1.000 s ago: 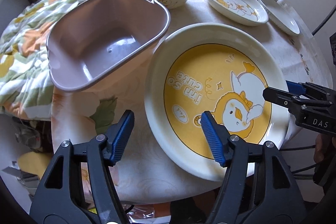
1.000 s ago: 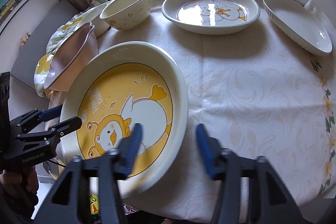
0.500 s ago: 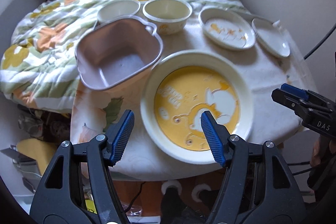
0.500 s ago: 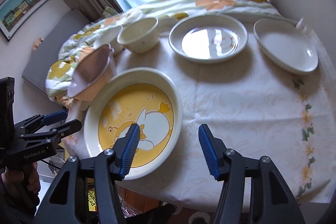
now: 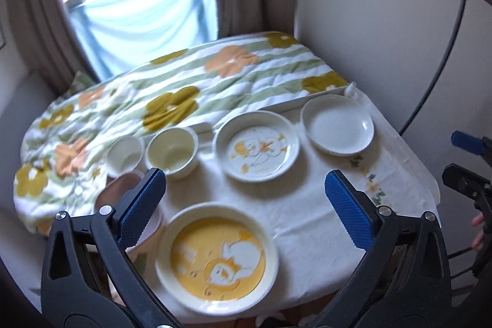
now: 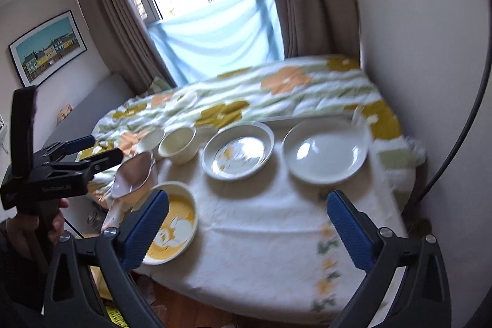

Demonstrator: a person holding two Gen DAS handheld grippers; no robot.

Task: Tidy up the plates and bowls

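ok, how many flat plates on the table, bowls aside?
3. Large yellow duck-print plate at the near edge; smaller cream duck-print plate behind it; plain white plate far right. None stacked; nothing seems hidden.

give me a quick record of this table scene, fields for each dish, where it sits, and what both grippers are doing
surface: table with white cloth, floral blanket behind
large plate: yellow duck plate, near edge
brown dish: brown basin, left of it, partly hidden
far row, left to right: small white bowl, cream bowl, duck-print plate, plain white plate
stacking: none stacked
left gripper: jaws opening, nothing between them
right gripper: jaws opening, nothing between them
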